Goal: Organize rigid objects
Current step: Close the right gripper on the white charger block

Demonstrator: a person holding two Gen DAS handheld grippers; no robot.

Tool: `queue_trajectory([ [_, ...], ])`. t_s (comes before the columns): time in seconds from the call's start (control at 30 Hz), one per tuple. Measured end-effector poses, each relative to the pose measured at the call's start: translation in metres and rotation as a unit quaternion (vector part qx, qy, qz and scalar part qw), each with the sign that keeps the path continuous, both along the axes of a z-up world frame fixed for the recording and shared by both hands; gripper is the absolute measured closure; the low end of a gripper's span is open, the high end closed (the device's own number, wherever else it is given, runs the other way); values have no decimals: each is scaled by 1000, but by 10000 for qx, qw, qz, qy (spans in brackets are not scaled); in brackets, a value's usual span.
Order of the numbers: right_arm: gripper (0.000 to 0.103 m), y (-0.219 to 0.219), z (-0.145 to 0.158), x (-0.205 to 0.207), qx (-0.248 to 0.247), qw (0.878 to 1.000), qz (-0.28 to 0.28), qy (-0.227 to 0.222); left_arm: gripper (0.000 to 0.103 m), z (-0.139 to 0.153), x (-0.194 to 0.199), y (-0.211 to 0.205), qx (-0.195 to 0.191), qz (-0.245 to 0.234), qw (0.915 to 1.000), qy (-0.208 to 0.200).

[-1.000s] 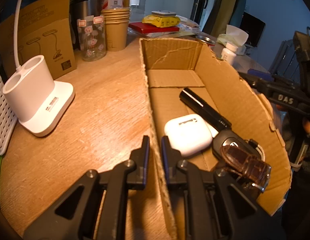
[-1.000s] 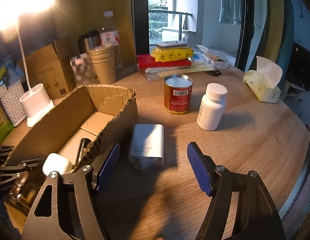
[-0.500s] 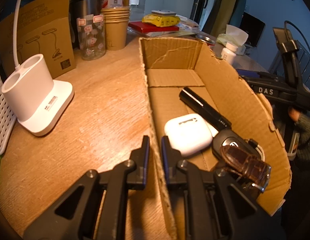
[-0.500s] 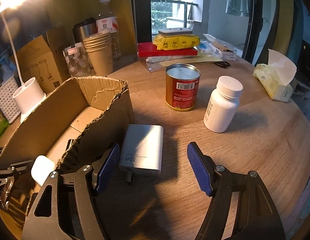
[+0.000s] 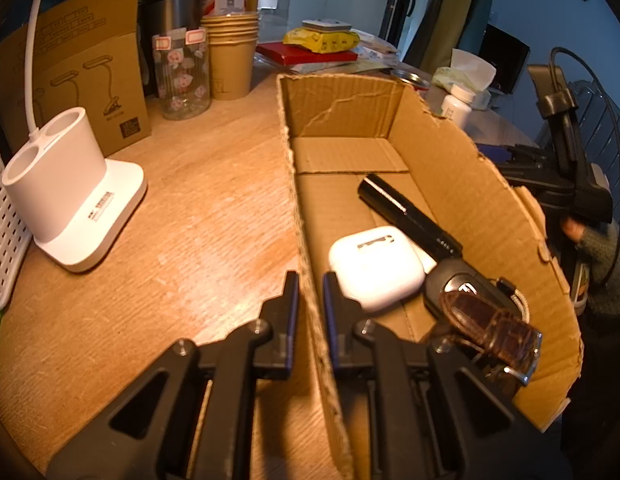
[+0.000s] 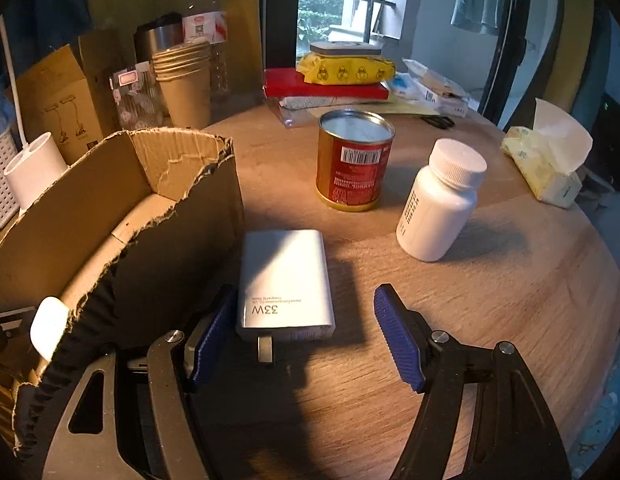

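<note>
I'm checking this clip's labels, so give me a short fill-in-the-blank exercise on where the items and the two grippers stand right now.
1. The left gripper is shut on the ____ of the cardboard box.
2. The white charger lies on the table, ____ the box.
3. The white earbud case lies ____ the box, beside the black tube.
4. The right gripper stands ____, its fingers on either side of the charger's plug end.

Missing words: wall; outside; inside; open
</note>
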State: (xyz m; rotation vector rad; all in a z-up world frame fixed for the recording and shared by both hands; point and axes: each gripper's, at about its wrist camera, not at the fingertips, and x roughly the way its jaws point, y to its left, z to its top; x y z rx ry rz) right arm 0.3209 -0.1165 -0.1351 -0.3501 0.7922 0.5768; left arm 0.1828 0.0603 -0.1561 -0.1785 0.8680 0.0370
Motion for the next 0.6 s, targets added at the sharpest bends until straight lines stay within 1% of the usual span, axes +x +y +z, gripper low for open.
queue_trajectory([
  [0.2,30,10,-3,8,-155,9999,62,16,90,0,0,1,-4,-2,10000,1],
  [0.3,31,11,-7,15,-143,9996,80,210,90,0,0,1,-1,-3,10000,0],
  [0.37,37,12,-8,17,-145,9995,119,271,90,0,0,1,-7,-1,10000,0],
  [0.43,54,16,-7,12,-141,9992,263,259,90,0,0,0,-7,1,10000,0],
  [0.5,54,18,-6,9,-221,9993,242,153,90,0,0,1,1,0,10000,0],
  [0.6,54,18,-6,7,-225,9995,188,136,90,0,0,1,-5,0,10000,1],
])
